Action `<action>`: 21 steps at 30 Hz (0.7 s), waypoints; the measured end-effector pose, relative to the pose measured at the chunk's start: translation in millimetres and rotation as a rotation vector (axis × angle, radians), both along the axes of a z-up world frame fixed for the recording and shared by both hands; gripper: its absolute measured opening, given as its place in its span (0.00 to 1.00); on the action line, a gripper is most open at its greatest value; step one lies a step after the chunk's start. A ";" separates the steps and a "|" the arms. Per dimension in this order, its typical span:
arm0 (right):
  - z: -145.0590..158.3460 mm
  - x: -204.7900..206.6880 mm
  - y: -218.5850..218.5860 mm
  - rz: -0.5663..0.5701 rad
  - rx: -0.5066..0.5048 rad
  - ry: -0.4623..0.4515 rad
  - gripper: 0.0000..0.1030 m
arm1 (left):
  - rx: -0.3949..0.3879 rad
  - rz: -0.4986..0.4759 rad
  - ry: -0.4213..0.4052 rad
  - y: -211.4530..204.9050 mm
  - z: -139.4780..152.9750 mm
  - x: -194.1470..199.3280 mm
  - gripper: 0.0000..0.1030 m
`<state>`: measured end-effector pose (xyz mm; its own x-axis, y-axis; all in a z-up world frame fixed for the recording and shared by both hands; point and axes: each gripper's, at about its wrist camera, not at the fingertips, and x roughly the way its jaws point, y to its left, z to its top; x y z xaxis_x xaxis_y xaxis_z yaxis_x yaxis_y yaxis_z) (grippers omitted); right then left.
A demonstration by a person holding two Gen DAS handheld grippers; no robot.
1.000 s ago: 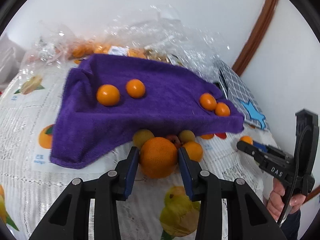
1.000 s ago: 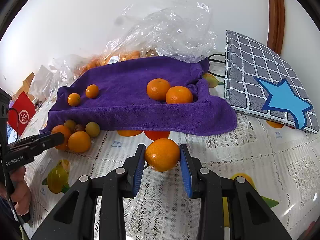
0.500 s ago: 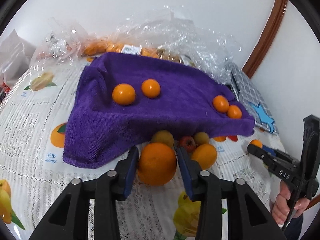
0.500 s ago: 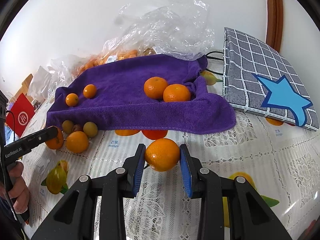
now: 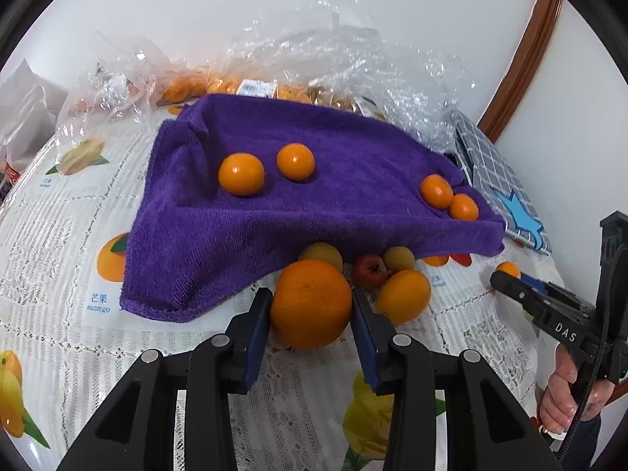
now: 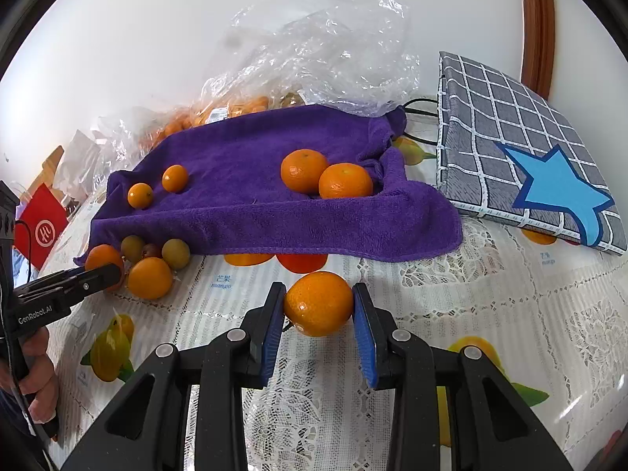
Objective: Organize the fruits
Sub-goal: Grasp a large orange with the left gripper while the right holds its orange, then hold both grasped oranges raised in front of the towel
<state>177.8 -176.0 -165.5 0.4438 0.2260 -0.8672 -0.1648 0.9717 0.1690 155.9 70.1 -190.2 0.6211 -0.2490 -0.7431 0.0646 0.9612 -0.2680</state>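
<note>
The left tool [image 5: 311,306] is clenched on a large orange [image 5: 311,303], its blue pads pressed against the fruit's two sides, just near of the purple towel's [image 5: 314,204] front edge. Right of that orange sit four loose fruits on the tabletop [image 5: 59,235] — an orange-yellow fruit [image 5: 403,295], a small red fruit [image 5: 369,271] and two pale yellow-green ones [image 5: 322,254] tucked against the towel's hem.

The right tool [image 6: 318,306] is likewise grasping a mandarin [image 6: 318,303], held between both pads near the towel's front edge, over the lace-patterned cloth.

On the towel lie two small oranges [image 6: 174,177] toward the left and two bigger mandarins [image 6: 345,180] touching each other at the right, beside a bunched fold. Far behind the towel sprawls crumpled clear plastic [image 6: 333,59] with more oranges bagged inside. A grey checked cushion [image 6: 522,145] with a blue star lies at the right — apart from the towel.
</note>
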 end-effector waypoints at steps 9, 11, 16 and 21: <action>8.7 -8.0 -0.1 0.018 0.037 -0.054 0.33 | -0.051 0.043 -0.102 10.2 16.7 -7.8 0.37; 11.0 -9.8 1.7 0.027 0.041 -0.069 0.33 | -0.070 0.061 -0.115 13.7 19.4 -7.4 0.37; 13.9 -11.9 2.2 0.027 0.053 -0.089 0.33 | -0.110 0.100 -0.127 24.7 22.1 -8.1 0.37; 15.1 -11.6 -0.1 0.015 0.067 -0.093 0.33 | -0.120 0.096 -0.126 25.2 22.0 -8.7 0.37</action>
<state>166.2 -176.1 -150.4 0.5174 0.2892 -0.8054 -0.1969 0.9561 0.2169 147.2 95.3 -168.2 0.7324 -0.2657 -0.6269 0.0141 0.9264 -0.3763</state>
